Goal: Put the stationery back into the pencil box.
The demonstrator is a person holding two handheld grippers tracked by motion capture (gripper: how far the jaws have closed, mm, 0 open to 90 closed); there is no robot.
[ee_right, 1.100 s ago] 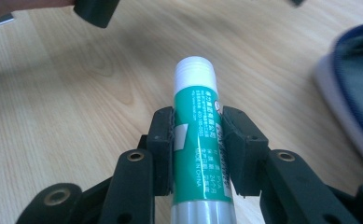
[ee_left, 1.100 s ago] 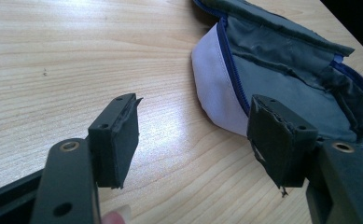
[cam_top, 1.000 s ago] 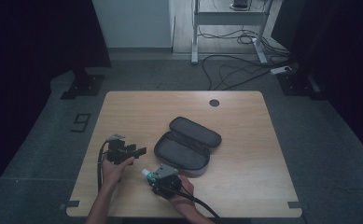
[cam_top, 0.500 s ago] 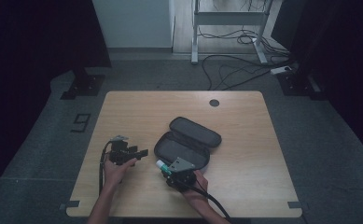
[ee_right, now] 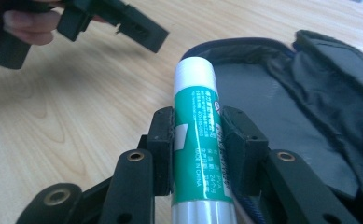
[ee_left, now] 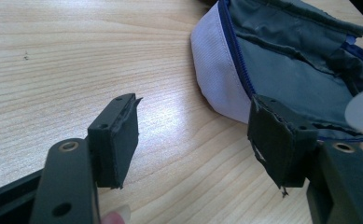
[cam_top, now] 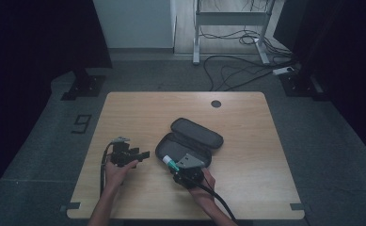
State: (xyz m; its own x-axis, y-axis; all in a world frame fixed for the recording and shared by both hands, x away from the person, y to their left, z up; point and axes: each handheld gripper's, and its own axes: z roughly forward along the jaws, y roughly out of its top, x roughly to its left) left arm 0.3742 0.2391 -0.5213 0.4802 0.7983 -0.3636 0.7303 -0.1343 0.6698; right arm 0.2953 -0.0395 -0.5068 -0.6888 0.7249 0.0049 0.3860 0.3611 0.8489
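Observation:
An open grey zip pouch (cam_top: 190, 141) lies near the middle of the wooden table (cam_top: 246, 127), its lid folded back. My right gripper (ee_right: 198, 128) is shut on a green and white glue stick (ee_right: 195, 126), white cap forward, held over the pouch's (ee_right: 282, 102) near rim. From the high view the right gripper (cam_top: 180, 165) sits at the pouch's front edge with the glue stick (cam_top: 170, 162) poking left. My left gripper (ee_left: 193, 135) stands open and empty just left of the pouch (ee_left: 272, 70), low over the table. It appears in the high view (cam_top: 140, 154) too.
A round cable hole (cam_top: 215, 103) marks the table's far side. Cables trail from both grippers toward the near edge. Beyond the table stand a desk frame (cam_top: 227, 19) and loose floor cables. The left gripper (ee_right: 118, 21) shows at the top left of the right gripper view.
My right gripper has carried the glue stick to the right and slightly up, from the near table edge to the pouch's front rim. The left gripper has stayed put.

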